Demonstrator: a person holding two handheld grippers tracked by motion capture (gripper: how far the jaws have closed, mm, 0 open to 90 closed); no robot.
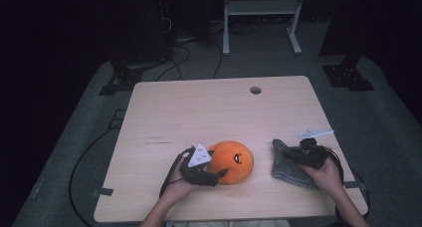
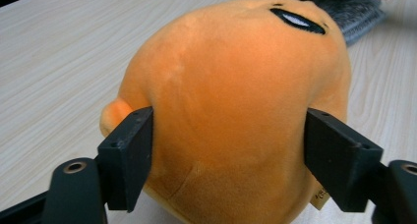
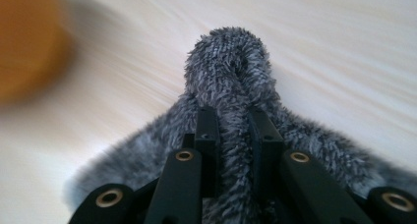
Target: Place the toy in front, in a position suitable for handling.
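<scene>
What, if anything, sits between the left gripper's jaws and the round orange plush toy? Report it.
Nothing visible does. The left gripper has its jaws against both sides of the round orange plush toy, pads pressing straight into the fabric. The fuzzy grey cloth lies apart, pinched by the right gripper.

We see the bench (image 1: 209, 107) lit from overhead in the high view while the room behind falls into near black. The right gripper view is streaked with motion blur around a sharp grey cloth (image 3: 231, 76); the left gripper view is evenly bright.

one orange plush toy (image 1: 233, 161), one grey fuzzy cloth (image 1: 287, 168), two handheld grippers and one wooden table (image 1: 199, 107).
</scene>
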